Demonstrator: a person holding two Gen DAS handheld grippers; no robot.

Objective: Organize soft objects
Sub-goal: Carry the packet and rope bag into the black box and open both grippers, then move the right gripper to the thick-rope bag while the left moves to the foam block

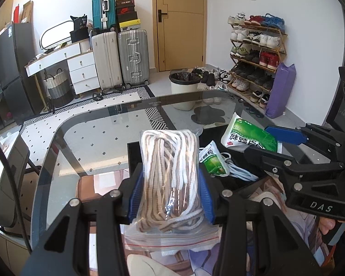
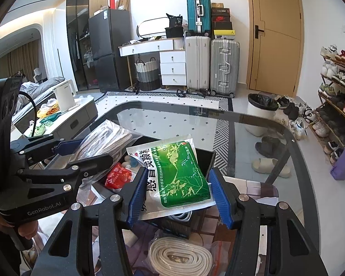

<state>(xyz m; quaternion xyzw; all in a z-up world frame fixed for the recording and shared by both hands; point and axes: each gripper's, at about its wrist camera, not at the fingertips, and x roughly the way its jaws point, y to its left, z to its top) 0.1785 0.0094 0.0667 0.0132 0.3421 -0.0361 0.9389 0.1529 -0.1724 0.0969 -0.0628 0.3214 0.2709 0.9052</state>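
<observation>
My left gripper (image 1: 170, 197) is shut on a clear zip bag of beige and white cords (image 1: 170, 177), held above the glass table beside a black box (image 1: 237, 158). The bag also shows in the right wrist view (image 2: 108, 140). My right gripper (image 2: 179, 195) has its blue pads on both sides of a large green and white medicine pack (image 2: 174, 174), held over the black box (image 2: 204, 158). The pack shows in the left wrist view (image 1: 250, 135). In the box lie a smaller green pack (image 1: 212, 158), white laces (image 1: 239, 170) and a red packet (image 2: 118, 177).
The glass table (image 1: 92, 138) has a rounded far edge. A coiled white strap (image 2: 179, 257) lies on a printed cloth near me. A bin (image 1: 184, 87), suitcases (image 1: 119, 55) and a shoe rack (image 1: 257, 53) stand beyond the table.
</observation>
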